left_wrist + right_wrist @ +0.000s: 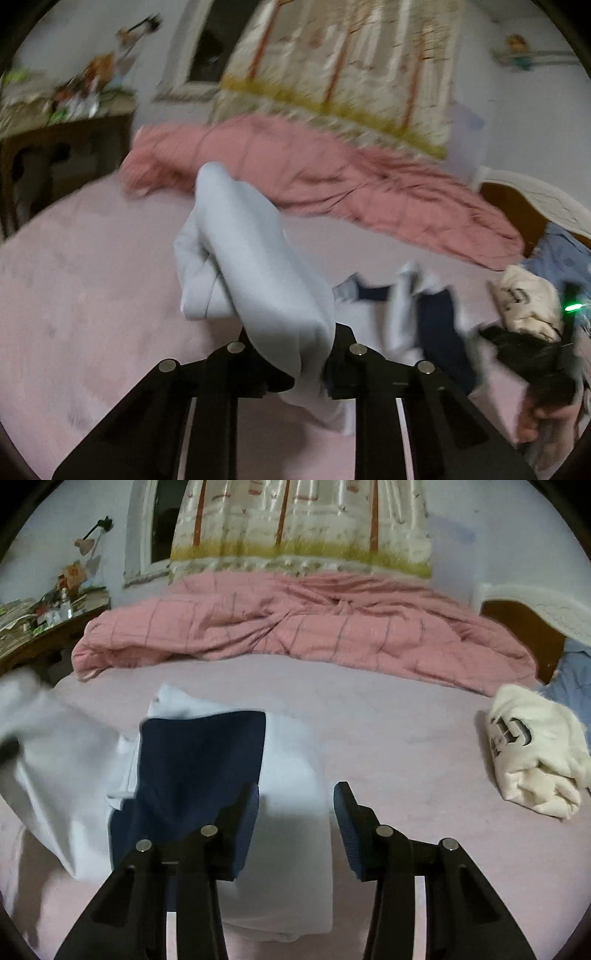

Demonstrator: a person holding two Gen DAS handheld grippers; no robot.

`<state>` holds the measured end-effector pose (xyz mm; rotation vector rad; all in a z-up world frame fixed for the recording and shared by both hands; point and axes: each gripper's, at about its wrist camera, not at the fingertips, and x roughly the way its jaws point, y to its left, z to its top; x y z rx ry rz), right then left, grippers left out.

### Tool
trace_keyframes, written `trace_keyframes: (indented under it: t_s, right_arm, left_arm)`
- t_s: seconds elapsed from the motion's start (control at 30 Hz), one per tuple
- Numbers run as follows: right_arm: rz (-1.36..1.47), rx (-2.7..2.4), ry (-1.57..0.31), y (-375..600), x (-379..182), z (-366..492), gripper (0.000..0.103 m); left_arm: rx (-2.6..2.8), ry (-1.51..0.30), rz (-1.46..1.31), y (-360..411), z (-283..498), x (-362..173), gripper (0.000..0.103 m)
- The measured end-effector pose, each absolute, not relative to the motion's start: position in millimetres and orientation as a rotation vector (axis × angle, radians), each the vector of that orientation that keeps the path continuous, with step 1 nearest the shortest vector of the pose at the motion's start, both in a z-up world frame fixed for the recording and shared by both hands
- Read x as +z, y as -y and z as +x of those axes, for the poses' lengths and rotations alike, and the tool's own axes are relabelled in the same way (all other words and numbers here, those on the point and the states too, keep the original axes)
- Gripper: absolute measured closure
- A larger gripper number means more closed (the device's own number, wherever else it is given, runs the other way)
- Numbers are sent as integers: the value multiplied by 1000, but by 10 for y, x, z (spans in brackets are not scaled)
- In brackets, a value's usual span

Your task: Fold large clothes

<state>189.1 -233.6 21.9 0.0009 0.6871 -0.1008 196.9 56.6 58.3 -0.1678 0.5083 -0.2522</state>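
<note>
A white and navy garment lies partly folded on the pink bed sheet. My left gripper is shut on a light grey-white part of the garment and holds it lifted above the bed. My right gripper is open just above the garment's white panel, with nothing between its fingers. In the left wrist view the rest of the garment trails to the right, and the right gripper shows in a hand at the right edge.
A rumpled pink quilt lies across the far side of the bed. A folded cream garment sits at the right, with blue cloth behind it. A cluttered wooden desk stands at the left. A curtain hangs behind.
</note>
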Motion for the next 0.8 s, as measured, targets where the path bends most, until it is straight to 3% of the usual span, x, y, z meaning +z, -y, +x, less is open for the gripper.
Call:
trace_keyframes:
  t_s: [0.1,0.27,0.5,0.6,0.73,0.8]
  right_arm:
    - [39,85,-826,2313,-17,2100,50]
    - [139,166,-829,2438,-69,2204,46]
    - [438,221,-768,3191,-34,2038,56]
    - [339,-25,-655,3438,174,1905,56]
    - [355,-31,-559,3575,410,1767,56]
    - [334,17,-537,3492,487,1732,56]
  left_arm:
    - [-333,-457,-138,-270,1864,844,85]
    - [-486,-442,-95,297,1837,1012,87]
    - [-645,-541,-34,1157,1914,586,87]
    - [-650,-629,16,1420,2010,202,87]
    - [-626,-587,128,1559,1878,-9,85]
    - [-595,-549,184,1592,1804,69,77]
